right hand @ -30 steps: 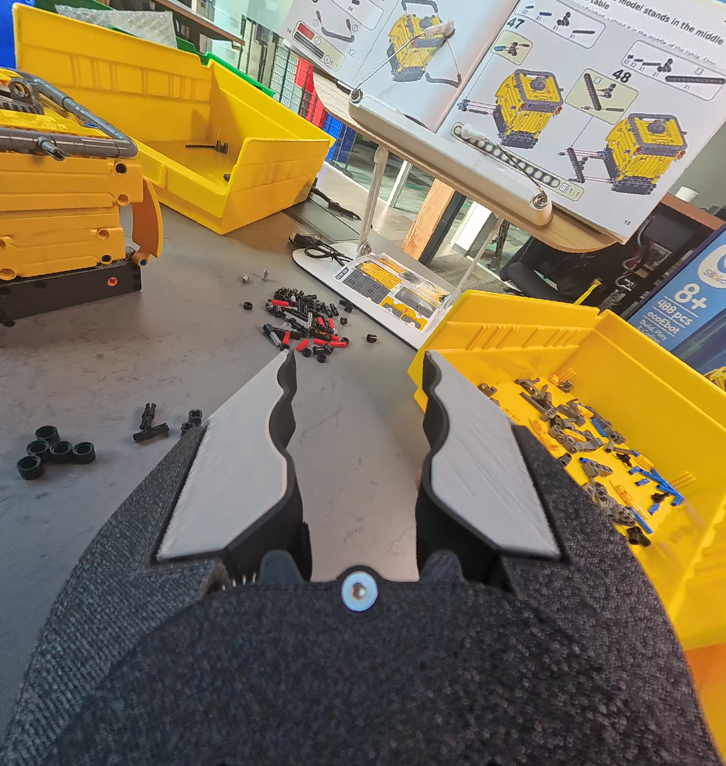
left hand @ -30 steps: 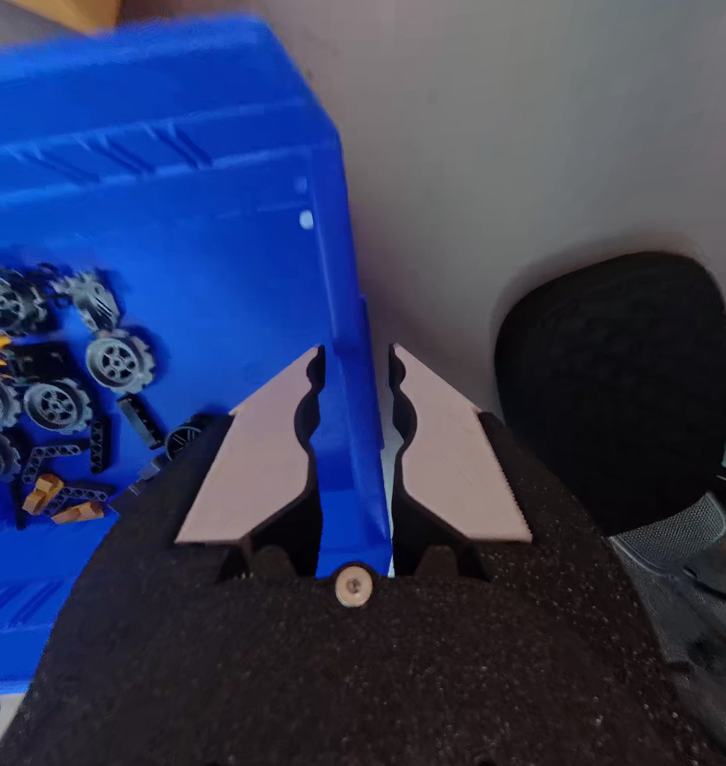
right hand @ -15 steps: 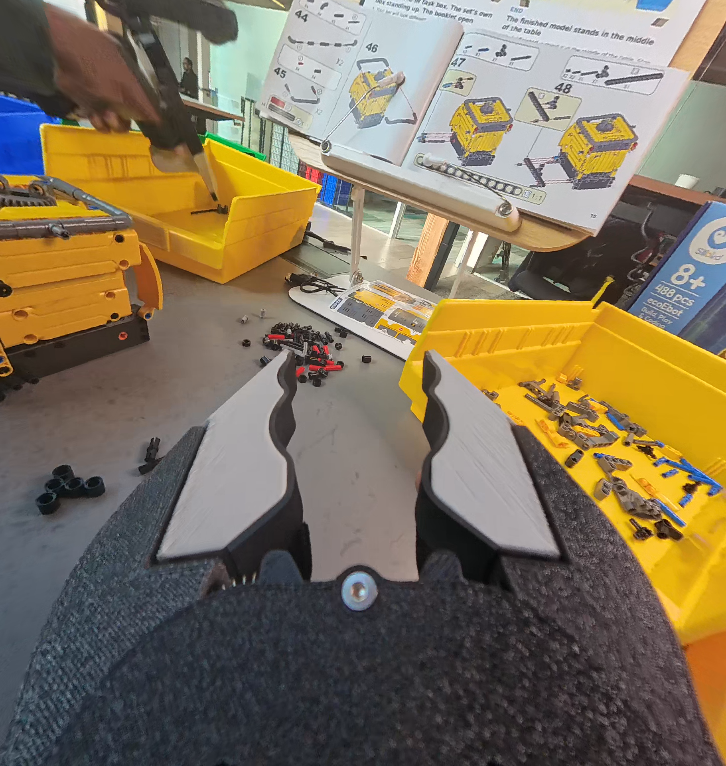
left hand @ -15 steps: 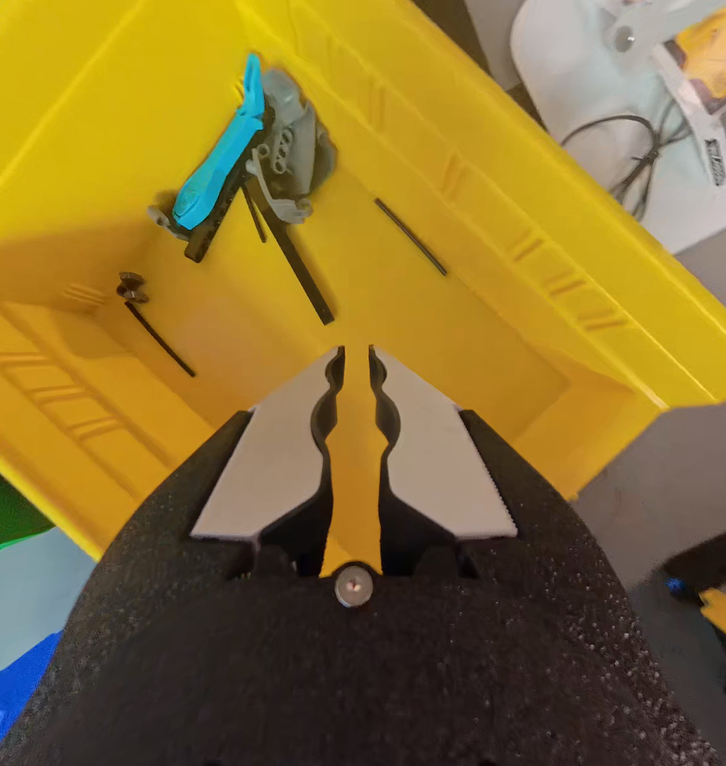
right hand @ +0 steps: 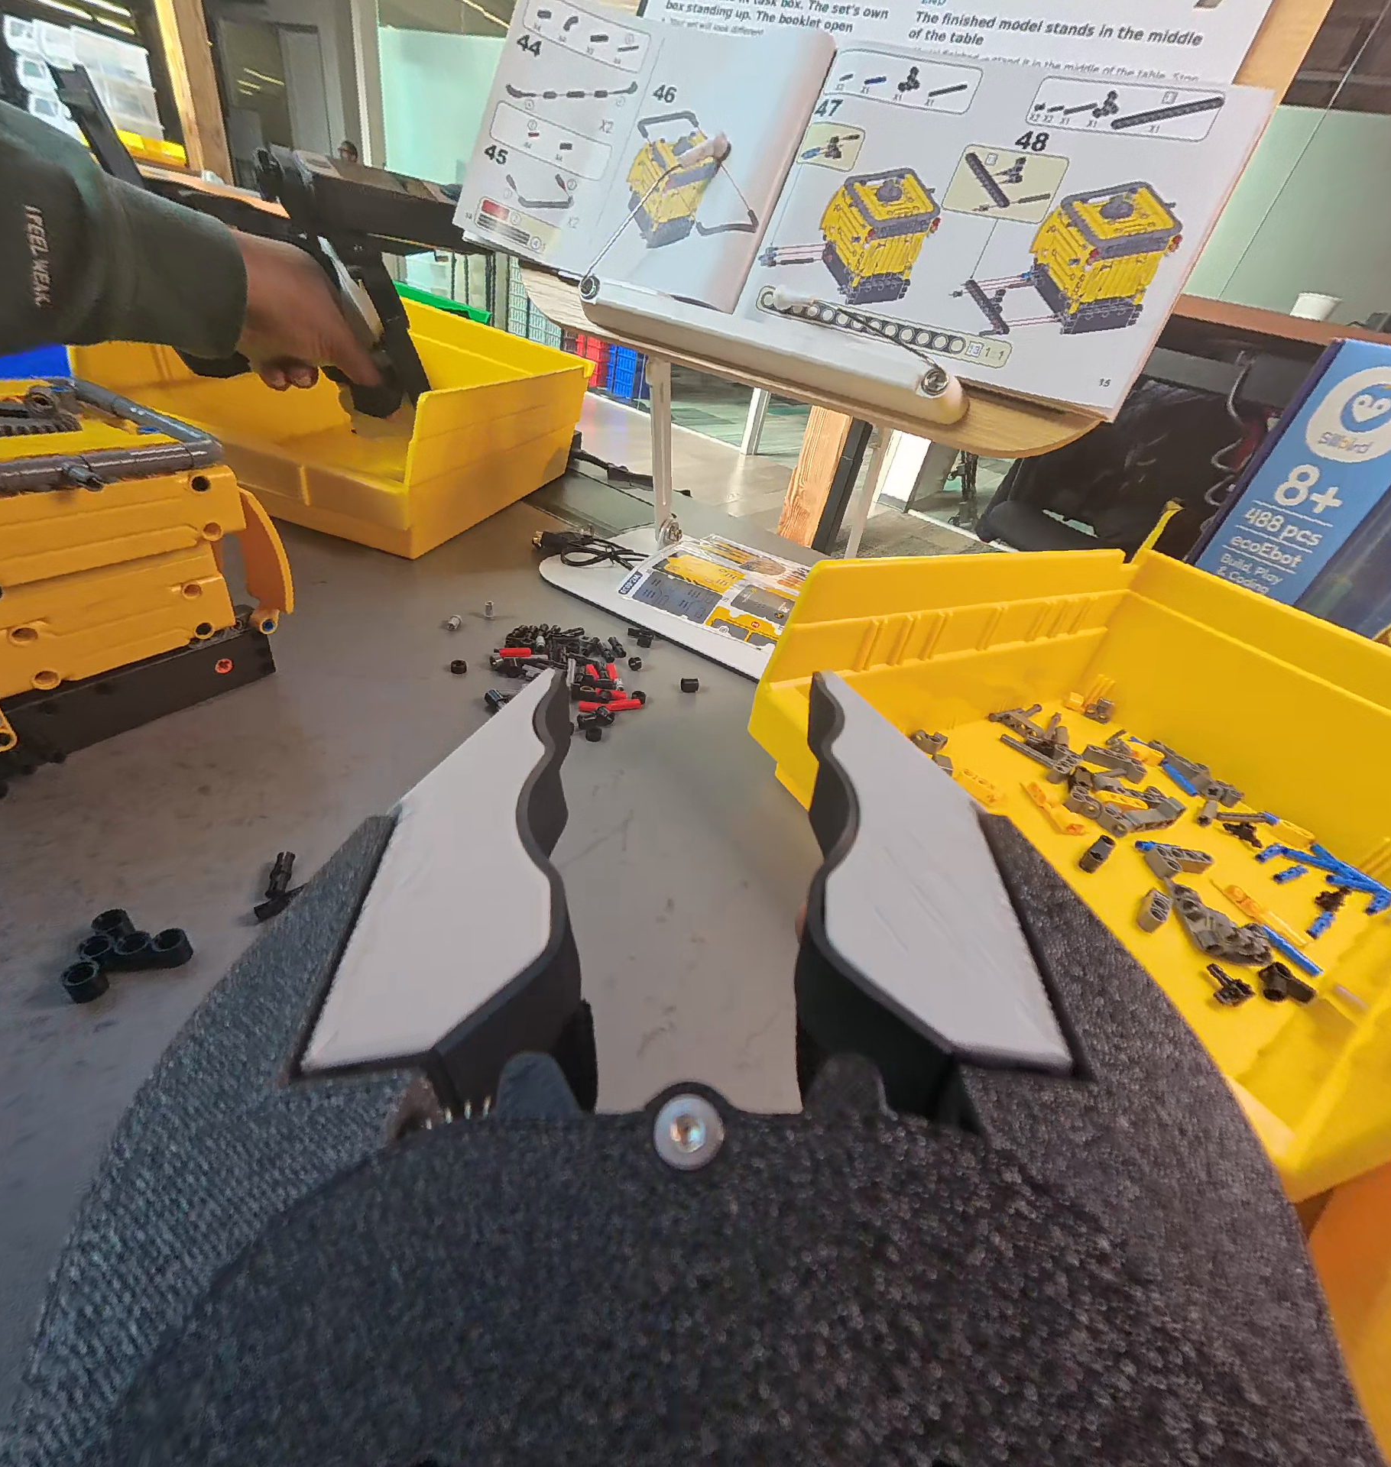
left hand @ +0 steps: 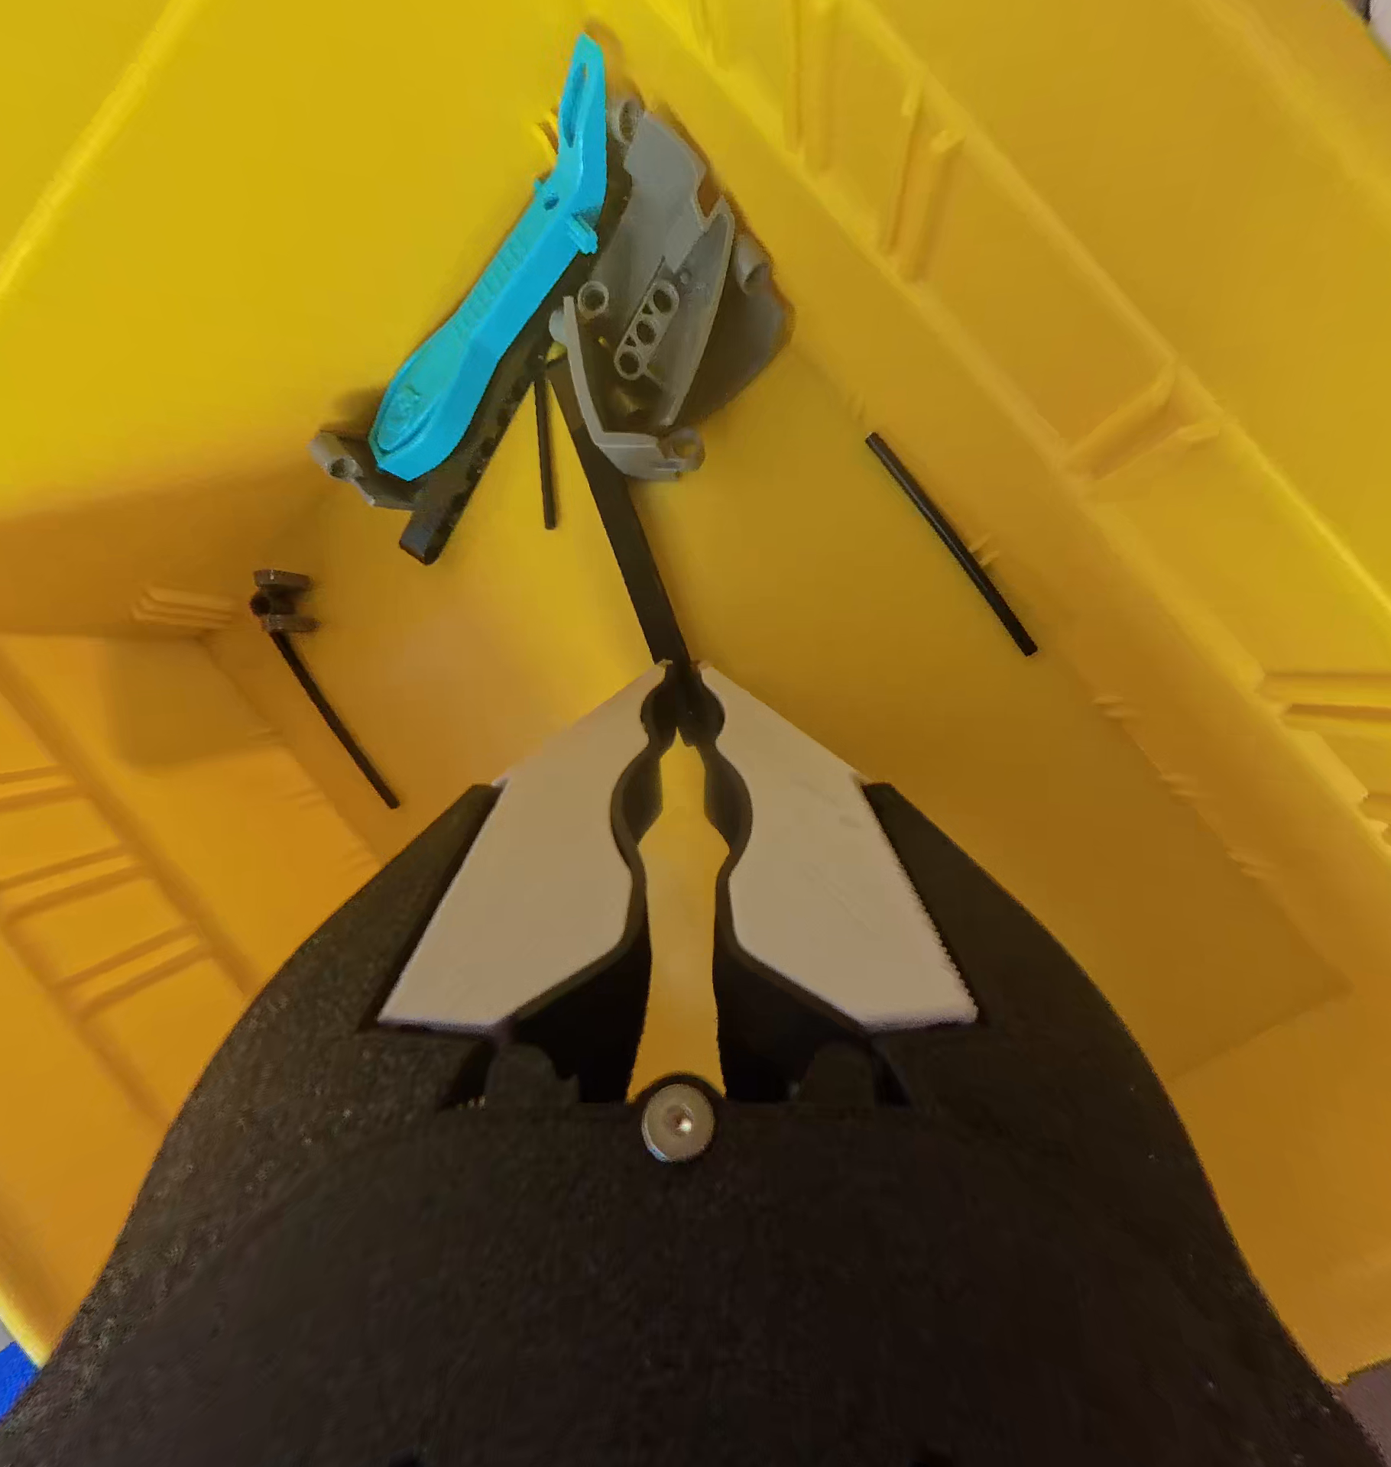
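Observation:
My left gripper [left hand: 680,675] is inside a yellow bin [left hand: 994,238], shut on the near end of a long black beam [left hand: 629,540]. The beam's far end lies under a grey curved part [left hand: 676,302] beside a bright blue tool [left hand: 502,294]. A thin black axle [left hand: 946,540] lies to the right, and another axle with a connector [left hand: 319,683] to the left. My right gripper [right hand: 684,691] is open and empty above the grey table [right hand: 676,873]. In the right wrist view a person's hand holds the left gripper [right hand: 375,349] down in the far yellow bin [right hand: 438,476].
A yellow block model [right hand: 97,571] stands at the left. A pile of black and red pins [right hand: 573,667] lies ahead, black connectors [right hand: 120,949] at the near left. A yellow bin [right hand: 954,603] of small parts is on the right, a booklet on a stand [right hand: 835,198] behind, a blue box [right hand: 1312,476] far right. Across from one pair of fingers to the other is roughly 45 cm. My right tips are about 40 cm from the thin black axle [left hand: 946,540], my left tips only 7 cm.
My left gripper swung from the blue bin to the yellow bin, went down into it and shut on the black beam's end. My right gripper stayed open and drifted slightly.

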Available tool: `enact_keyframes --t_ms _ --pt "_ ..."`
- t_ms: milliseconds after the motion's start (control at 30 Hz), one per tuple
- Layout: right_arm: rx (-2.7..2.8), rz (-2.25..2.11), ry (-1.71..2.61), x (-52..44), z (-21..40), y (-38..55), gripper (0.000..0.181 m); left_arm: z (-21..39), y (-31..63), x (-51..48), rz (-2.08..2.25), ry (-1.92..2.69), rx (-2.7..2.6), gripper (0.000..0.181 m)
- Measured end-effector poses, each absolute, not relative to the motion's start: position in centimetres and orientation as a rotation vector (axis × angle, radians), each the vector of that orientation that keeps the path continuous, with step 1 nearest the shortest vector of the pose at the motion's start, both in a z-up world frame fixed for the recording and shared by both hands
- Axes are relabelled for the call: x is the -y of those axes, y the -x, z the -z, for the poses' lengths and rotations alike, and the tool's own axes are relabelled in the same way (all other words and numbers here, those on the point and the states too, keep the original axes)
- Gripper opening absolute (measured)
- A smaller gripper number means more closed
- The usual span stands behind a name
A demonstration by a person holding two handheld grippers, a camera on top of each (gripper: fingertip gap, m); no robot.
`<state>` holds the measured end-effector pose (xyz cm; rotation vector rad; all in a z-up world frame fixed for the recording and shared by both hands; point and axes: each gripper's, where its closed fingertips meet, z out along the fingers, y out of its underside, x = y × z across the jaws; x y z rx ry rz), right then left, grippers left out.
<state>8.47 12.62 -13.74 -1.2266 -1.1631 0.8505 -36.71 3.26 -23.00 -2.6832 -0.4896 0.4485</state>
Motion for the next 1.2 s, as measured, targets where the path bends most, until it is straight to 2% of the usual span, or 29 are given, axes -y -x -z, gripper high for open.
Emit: enact_keyframes --t_ms 533,567,667,800,867,900,1033,1200 --pt "1.154 -0.853 1.22 -12.6 13.6 -8.6 0.059 18.8 36.4 -1.3 -0.287 2.486 0.58 0.0" --pt "1.155 -0.853 1.217 -12.6 13.6 -8.6 0.059 18.7 36.5 -1.4 -0.272 2.467 0.601 0.001" --pt "1.163 -0.85 1.215 -12.5 13.6 -8.5 0.059 19.6 36.6 -1.4 -0.229 2.475 0.65 0.024" --pt "1.168 -0.853 1.216 -12.5 13.7 -8.5 0.059 22.1 36.7 -1.6 -0.237 2.538 0.667 0.028" --pt "1.164 -0.857 1.218 -12.5 13.7 -8.5 0.058 23.4 36.9 -1.4 -0.254 2.587 0.667 0.022" --pt "1.16 -0.861 1.219 -12.5 13.6 -8.5 0.058 23.6 36.8 -1.5 -0.238 2.593 0.656 0.008" --pt "1.154 -0.869 1.224 -12.6 13.6 -8.6 0.059 21.8 36.1 -1.2 -0.202 2.633 0.591 0.006" --pt "1.191 -0.833 1.187 -11.9 13.7 -8.4 0.059 14.7 33.2 0.1 -0.095 2.576 0.454 0.006"
